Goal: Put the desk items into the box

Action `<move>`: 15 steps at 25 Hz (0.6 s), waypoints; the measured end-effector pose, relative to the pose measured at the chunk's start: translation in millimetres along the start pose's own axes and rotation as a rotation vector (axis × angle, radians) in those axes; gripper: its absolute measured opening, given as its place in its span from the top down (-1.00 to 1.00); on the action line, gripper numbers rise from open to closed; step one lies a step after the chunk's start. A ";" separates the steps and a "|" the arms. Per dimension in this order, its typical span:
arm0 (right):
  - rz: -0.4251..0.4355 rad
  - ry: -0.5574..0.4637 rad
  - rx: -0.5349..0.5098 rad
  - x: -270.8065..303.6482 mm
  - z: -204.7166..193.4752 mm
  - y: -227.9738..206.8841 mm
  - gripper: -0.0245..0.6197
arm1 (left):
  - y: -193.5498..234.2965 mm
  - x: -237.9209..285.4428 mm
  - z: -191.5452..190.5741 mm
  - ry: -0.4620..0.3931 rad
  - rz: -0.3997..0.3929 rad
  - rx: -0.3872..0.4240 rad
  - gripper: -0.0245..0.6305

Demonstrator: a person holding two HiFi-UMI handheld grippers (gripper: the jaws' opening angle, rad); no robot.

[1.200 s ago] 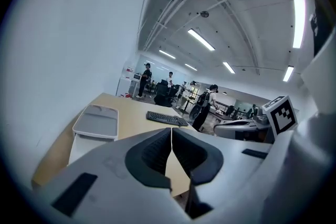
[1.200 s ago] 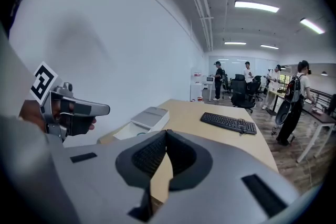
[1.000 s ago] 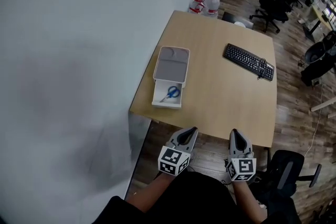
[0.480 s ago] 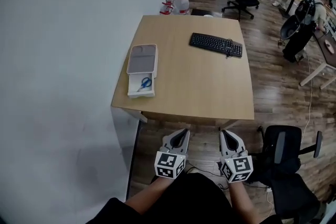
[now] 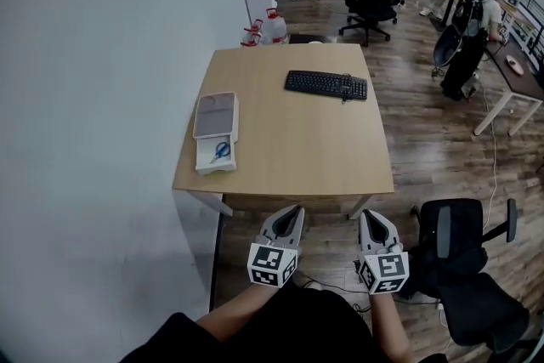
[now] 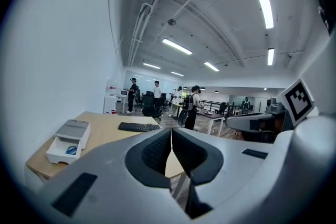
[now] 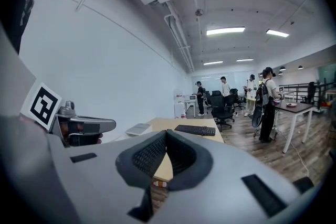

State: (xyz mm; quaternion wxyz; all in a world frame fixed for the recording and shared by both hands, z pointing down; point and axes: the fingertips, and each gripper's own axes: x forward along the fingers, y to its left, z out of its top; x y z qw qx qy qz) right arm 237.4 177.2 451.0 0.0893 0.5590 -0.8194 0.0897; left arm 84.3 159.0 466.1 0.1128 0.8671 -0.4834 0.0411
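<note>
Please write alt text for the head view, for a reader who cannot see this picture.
Seen from above, a wooden desk against a white wall carries a black keyboard and a box whose open part holds blue scissors. The left gripper and right gripper, both shut and empty, hover before the desk's near edge.

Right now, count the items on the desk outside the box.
1: the keyboard, toward the desk's far right. The blue scissors lie in the box's open drawer. None seem hidden.

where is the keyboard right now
In the head view the black keyboard lies toward the far right corner of the wooden desk, well apart from the white box at the desk's left edge.
</note>
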 end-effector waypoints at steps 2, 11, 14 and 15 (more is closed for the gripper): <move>-0.011 -0.011 -0.008 3.1 0.4 -0.8 0.74 | 2.6 6.2 -1.0 -0.005 -0.007 0.016 0.86; -0.034 -0.001 -0.034 -14.0 5.2 -2.9 0.74 | -4.7 -1.2 10.6 -0.022 -0.005 0.027 0.86; -0.034 0.021 -0.028 -2.9 -6.0 0.7 0.74 | 3.6 -1.5 1.7 -0.028 0.001 0.016 0.86; -0.034 0.030 -0.024 1.3 -10.2 1.6 0.74 | 6.9 -1.4 -1.2 -0.032 0.003 0.013 0.86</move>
